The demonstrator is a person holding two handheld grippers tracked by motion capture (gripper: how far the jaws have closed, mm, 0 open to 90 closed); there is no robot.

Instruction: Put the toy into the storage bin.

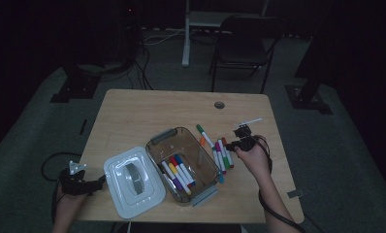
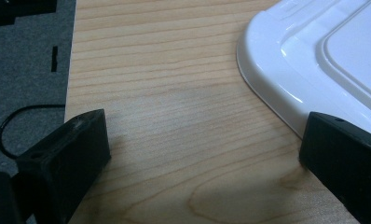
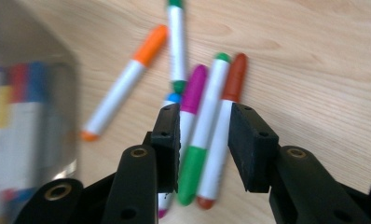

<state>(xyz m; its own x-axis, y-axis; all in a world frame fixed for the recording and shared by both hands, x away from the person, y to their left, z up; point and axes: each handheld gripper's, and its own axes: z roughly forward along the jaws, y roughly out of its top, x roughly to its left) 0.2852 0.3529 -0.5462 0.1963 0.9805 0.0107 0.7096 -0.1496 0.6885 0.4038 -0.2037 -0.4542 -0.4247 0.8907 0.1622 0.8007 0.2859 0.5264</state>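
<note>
Markers (image 3: 207, 126) lie loose on the desk (image 1: 147, 109), just right of the clear bin (image 1: 183, 165). Right gripper (image 3: 203, 147) hovers over them, jaws partly apart, pressing on none. Left gripper (image 2: 200, 149), jaws wide apart, rests beside the white lid (image 2: 323, 60) left of the bin.

A wooden table (image 1: 147, 109) with rounded corners stands on grey carpet and has a small round hole (image 1: 219, 105) near its far edge. A clear plastic box (image 1: 206, 162) sits near the middle of the table. Just left of the box lies a white lid (image 1: 114, 182), flat on the wood. Right of the box lies a loose cluster of markers (image 1: 222, 154), with an orange marker (image 3: 123, 84) close to the box's wall.
</note>
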